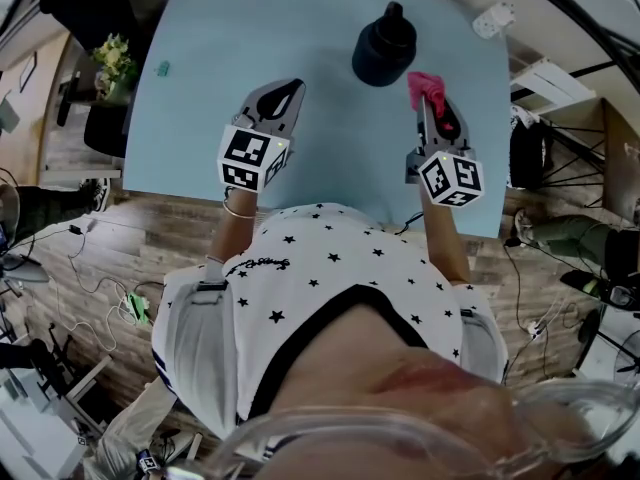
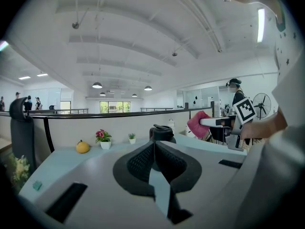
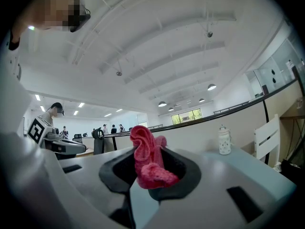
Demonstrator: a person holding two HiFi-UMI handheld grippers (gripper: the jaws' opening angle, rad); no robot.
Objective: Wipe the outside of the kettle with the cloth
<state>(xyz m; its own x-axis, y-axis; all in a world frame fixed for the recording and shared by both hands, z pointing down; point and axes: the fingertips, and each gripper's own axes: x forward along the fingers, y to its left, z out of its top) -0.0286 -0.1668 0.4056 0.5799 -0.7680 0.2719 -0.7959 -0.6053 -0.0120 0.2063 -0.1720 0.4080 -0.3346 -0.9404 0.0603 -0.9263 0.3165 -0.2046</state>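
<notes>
I had the right gripper clamped on the pink cloth. The cloth was a bunched wad standing up out of the shut jaws, held off the table just beside the black kettle, on its right flank as I faced it. The kettle stood upright near the far middle of the table. The left gripper held nothing, its jaws pressed together, and it hung well short of the kettle on the left. As I judged it, wiping had not yet begun: cloth and kettle looked apart, though the head view could not rule out a light touch. To do the step well, I reckoned the loose end of the cloth, not the hard fingertips, should meet the wall, then sweep round it in overlapping passes from the top down with light pressure. An unbraced kettle could slide or tip under a sideways push, so I thought the left gripper ought to steady the far side first. The bite on the cloth looked small, and a hard drag might pull it free.
</notes>
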